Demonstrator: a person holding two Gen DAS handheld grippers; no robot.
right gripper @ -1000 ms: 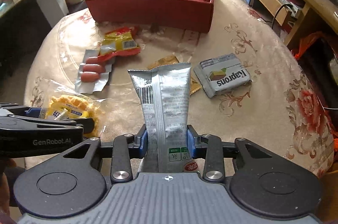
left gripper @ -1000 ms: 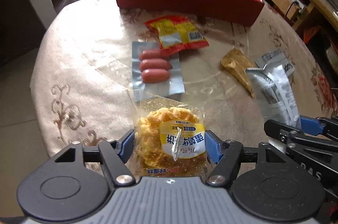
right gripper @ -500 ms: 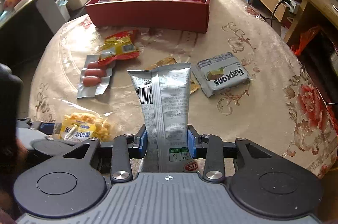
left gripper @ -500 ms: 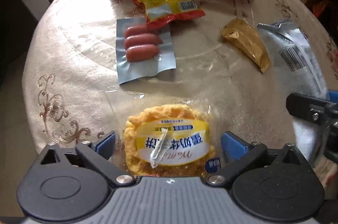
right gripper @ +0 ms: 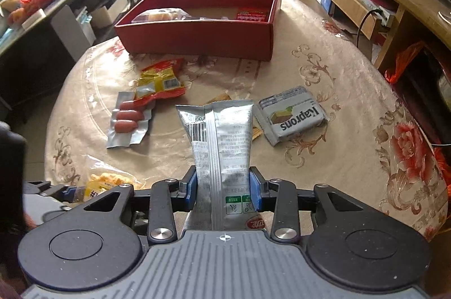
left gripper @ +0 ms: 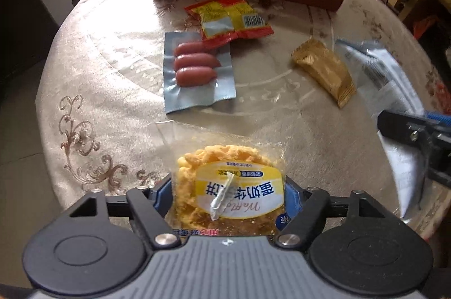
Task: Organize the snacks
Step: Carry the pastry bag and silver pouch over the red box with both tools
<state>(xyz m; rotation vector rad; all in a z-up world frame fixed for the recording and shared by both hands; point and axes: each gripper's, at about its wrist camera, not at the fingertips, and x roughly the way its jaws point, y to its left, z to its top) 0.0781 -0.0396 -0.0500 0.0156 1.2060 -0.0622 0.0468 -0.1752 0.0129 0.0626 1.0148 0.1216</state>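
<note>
— Round table (right gripper: 324, 90) with a beige floral cloth, a living room behind it, and the red box (right gripper: 203, 37) sitting at twelve o'clock on the far edge. What is different from a second ago?

— Mostly the left gripper (left gripper: 228, 196). Half a second back its jaws were spread wide around the egg-milk waffle packet (left gripper: 229, 190); now they are closing in again, with the blue pads against both sides of the wrapper. It looks like a re-grip to me, taken a little deeper on the packet.

— And the other hand?

— The right gripper (right gripper: 222, 190) is unchanged, pinching the silver snack pouch (right gripper: 220, 135) low down, with the pouch sticking up toward twelve.

— What is left on the cloth?

— In the right wrist view, the sausage pack (right gripper: 128, 121) and the red-and-yellow packet (right gripper: 160, 82) lie at ten o'clock, the Kaprons wafer pack (right gripper: 293, 115) at one. A gold wrapper (left gripper: 324, 70) shows in the left view.

— So where does that put the task?

— I judge both hands are loaded and ready to carry to the box, which already holds a bread pack (right gripper: 160, 15).
</note>
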